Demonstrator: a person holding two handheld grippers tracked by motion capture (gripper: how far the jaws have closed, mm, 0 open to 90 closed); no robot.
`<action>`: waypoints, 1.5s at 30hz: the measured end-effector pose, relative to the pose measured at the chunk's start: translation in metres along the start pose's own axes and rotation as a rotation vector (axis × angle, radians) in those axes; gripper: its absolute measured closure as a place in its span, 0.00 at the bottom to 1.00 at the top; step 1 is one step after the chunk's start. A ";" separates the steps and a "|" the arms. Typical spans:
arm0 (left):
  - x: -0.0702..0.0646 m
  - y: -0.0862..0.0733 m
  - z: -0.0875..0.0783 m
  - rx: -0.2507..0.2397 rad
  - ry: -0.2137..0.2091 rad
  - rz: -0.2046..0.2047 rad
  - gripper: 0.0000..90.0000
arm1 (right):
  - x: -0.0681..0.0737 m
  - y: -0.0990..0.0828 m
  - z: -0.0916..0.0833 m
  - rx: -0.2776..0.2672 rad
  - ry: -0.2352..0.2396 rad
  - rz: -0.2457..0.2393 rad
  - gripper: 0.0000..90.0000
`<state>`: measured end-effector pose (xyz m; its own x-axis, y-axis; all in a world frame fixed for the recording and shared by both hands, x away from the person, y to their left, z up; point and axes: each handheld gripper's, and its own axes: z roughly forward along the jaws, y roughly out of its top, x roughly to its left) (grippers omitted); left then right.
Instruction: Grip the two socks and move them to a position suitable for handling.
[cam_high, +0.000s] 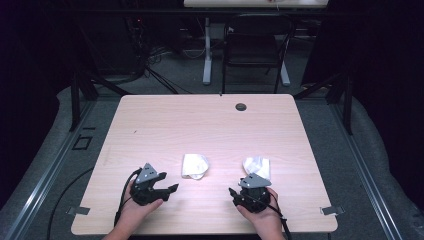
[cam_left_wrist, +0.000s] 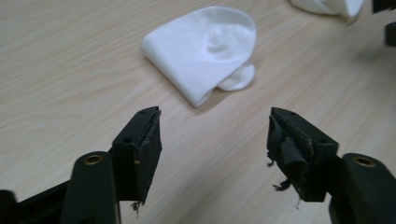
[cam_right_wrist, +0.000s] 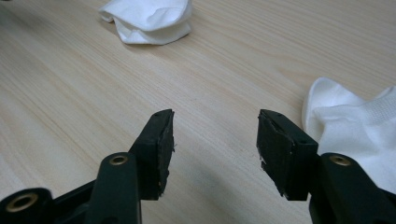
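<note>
The 2 socks are plain white: the folded sock (cam_high: 194, 166) and the crumpled sock (cam_high: 257, 166). The table (cam_high: 200, 125) is pale wood with fine grain lines and a dark round grommet (cam_high: 241, 107). Both the left gripper (cam_high: 166, 190) and the right gripper (cam_high: 234, 194) are black with grey plates.

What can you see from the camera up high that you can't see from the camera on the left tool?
The high view alone takes in the whole wooden table, both of the person's hands, the right tool, a chair behind the table and the floor. The left tool view alone gives a close look at the left tool with its jaws apart and frayed pads. Both show the folded white sock lying on the table ahead of the left tool, and part of the second white sock.
</note>
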<state>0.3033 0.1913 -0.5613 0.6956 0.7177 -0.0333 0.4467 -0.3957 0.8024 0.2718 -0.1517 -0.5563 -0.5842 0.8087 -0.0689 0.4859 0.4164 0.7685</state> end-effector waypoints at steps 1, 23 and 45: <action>0.000 -0.003 0.002 0.010 0.009 0.008 0.41 | 0.000 -0.001 0.000 0.000 0.002 0.001 0.52; 0.004 -0.003 0.004 0.056 0.034 -0.056 0.52 | 0.001 -0.003 0.011 0.022 0.019 0.029 0.57; 0.006 0.022 0.017 -0.008 0.071 -0.047 0.70 | -0.005 -0.003 0.008 -0.009 0.054 0.095 0.64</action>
<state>0.3265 0.1773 -0.5539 0.6325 0.7740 -0.0290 0.4733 -0.3565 0.8056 0.2782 -0.1537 -0.5637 -0.5698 0.8208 0.0390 0.5350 0.3346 0.7757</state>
